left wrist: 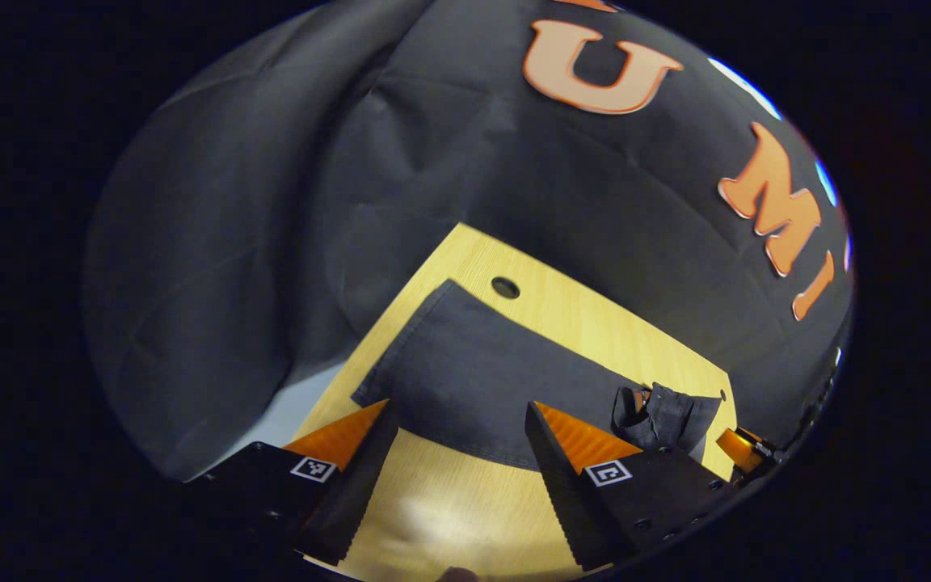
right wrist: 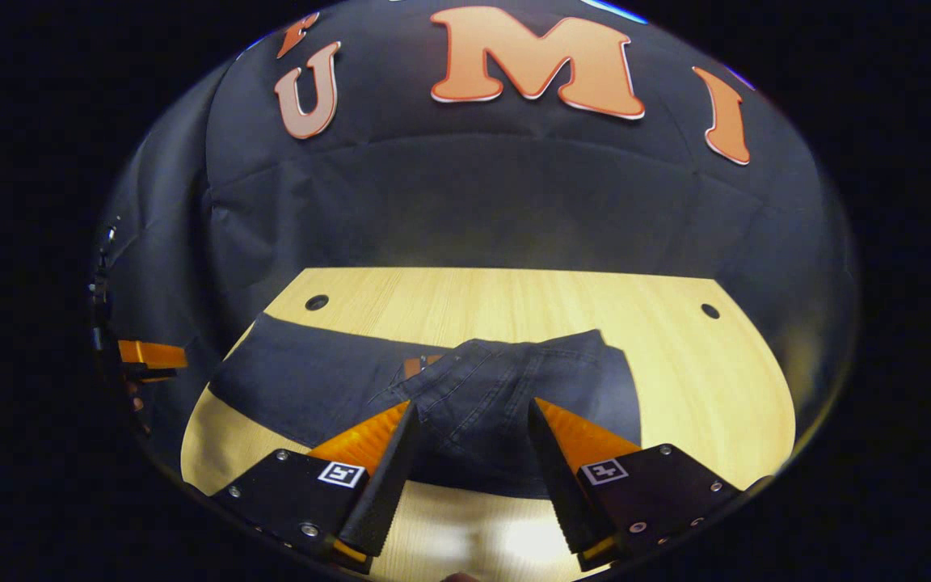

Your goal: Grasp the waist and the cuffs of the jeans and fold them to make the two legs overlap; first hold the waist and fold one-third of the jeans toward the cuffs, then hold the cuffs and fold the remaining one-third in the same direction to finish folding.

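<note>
Both spread grippers, left [left wrist: 459, 420] and right [right wrist: 472, 420], empty above dark jeans [right wrist: 465, 396] on wooden table [right wrist: 700, 380]

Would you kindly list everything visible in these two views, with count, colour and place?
jeans: one pair, dark blue-black, lying on the table with the legs already overlapped, waist bunched toward the right hand-held gripper's side, cuffs toward the left one's side.
table: one, light wood, under the jeans.
holes: two, dark, near the table's far corners.
booth wall: one, black cloth, behind and beside the table.
left hand-held gripper: one, open, above the table's near edge, at the leg end of the jeans.
right hand-held gripper: one, open, fingers either side of the waist end, not pressing on it.
</note>
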Demonstrator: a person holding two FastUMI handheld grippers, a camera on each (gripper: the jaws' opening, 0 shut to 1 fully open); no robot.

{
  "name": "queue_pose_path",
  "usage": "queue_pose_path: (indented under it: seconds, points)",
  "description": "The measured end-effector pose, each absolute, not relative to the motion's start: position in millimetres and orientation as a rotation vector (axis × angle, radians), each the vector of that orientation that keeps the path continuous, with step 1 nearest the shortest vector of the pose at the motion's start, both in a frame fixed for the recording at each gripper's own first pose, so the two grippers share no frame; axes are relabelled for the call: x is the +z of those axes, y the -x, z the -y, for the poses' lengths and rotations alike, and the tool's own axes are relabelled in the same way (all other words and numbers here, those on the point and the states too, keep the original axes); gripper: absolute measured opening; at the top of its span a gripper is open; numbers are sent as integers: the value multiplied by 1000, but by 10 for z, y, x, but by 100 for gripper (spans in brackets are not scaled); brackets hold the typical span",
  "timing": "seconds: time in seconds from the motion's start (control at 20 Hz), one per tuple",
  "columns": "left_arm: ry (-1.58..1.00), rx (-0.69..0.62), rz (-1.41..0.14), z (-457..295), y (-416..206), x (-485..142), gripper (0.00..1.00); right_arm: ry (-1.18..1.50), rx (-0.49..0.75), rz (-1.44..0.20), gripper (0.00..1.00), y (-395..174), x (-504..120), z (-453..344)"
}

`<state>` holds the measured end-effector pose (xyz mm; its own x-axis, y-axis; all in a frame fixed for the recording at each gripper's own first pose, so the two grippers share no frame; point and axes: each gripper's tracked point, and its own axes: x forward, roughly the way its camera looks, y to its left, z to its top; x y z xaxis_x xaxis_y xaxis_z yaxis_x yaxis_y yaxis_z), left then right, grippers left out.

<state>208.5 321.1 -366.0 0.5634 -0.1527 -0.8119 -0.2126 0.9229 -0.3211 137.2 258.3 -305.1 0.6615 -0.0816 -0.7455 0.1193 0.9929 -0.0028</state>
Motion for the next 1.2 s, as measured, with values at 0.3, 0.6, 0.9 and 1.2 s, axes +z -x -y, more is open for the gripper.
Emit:
queue_pose_path:
  seconds: [0.3,0.6,0.9,1.2]
  points:
    - [486,139,-1194,-3317,-2234,-4247,96,-9,-268,-722,90,-1195,-2423,-2115]
    - [510,290,-1364,-3508,-2205,-4608,96,2,-459,-613,91,-824,-1786,-1446]
    - [436,461,-1453,-3635,-2137,-4729,96,71,-597,-539,92,-387,-1185,-977]
    - [378,554,-1471,-3619,-2165,-4749,94,124,-666,-448,93,-139,-605,-800]
